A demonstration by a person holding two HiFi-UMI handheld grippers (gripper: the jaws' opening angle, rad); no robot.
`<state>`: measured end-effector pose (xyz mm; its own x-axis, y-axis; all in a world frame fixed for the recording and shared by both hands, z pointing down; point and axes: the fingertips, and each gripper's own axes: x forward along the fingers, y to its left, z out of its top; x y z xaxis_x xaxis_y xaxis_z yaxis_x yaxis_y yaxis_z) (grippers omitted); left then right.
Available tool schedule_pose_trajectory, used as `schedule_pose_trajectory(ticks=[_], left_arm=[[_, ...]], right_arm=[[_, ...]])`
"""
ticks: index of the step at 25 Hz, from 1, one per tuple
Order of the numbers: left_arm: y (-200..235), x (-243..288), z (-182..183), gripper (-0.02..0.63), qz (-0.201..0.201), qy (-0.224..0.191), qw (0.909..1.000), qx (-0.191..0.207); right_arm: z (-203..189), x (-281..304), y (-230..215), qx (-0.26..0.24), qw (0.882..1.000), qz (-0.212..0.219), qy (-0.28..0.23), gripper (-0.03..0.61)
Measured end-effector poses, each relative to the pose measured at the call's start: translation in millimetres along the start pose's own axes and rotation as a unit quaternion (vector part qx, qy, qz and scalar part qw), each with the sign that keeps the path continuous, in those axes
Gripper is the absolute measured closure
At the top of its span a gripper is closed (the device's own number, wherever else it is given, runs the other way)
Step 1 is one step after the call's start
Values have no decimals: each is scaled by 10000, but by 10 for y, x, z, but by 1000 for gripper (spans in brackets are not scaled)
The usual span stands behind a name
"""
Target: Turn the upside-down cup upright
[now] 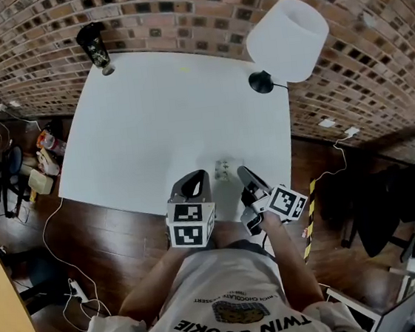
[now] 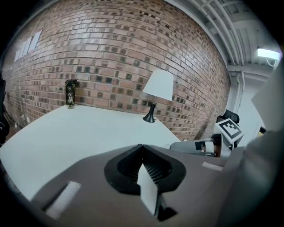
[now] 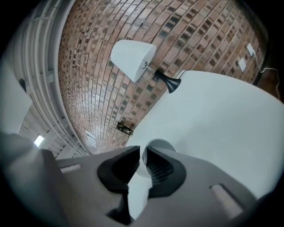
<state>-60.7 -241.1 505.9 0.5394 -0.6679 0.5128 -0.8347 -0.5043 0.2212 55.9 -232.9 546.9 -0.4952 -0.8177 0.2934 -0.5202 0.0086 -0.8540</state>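
Note:
A small pale cup point(image 1: 225, 168) rests on the white table point(image 1: 157, 115) near its front edge. My right gripper point(image 1: 244, 175) reaches it from the right. In the right gripper view the cup's round open rim point(image 3: 162, 144) shows just beyond the jaws, and my right gripper point(image 3: 143, 151) is shut on the cup's thin wall, with only a narrow slit between the pads. My left gripper point(image 1: 197, 185) hovers just left of the cup, apart from it. In the left gripper view my left gripper point(image 2: 143, 147) is shut with nothing in it.
A dark tumbler point(image 1: 95, 46) stands at the table's far left corner. A white-shaded lamp point(image 1: 286, 39) with a black base point(image 1: 260, 82) stands at the far right. A brick wall lies behind. Cables and bags lie on the wooden floor at left.

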Motion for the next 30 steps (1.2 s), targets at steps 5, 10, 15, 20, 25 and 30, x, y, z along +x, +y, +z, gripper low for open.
schedule_pose_trajectory(ticks=[5,10,15,20,25,30], left_arm=[[-6,0,5,607,-9,-1,10000,3],[2,-3,1,607,12,-23,10000,-12],[25,-39,20,607,49,-79,9999,-40],[45,-54,29,607,61,-120,9999,-105],[104,-100,63,607,137,-219,9995,-199],[232,-176,74,607,310,-320,9985,-314]], right_arm=[[-16,2,12,-97,9999,3,73,511],[7,-38,20,-246,9997,16,61,465],[133,-122,207,-2275,9720,-324,489,431],[-100,79,548,-5109,8393,-185,1847,422],[-467,259,536,-6611,6786,-147,3197,348],[-688,429,323,-7034,5738,-153,4191,307]])
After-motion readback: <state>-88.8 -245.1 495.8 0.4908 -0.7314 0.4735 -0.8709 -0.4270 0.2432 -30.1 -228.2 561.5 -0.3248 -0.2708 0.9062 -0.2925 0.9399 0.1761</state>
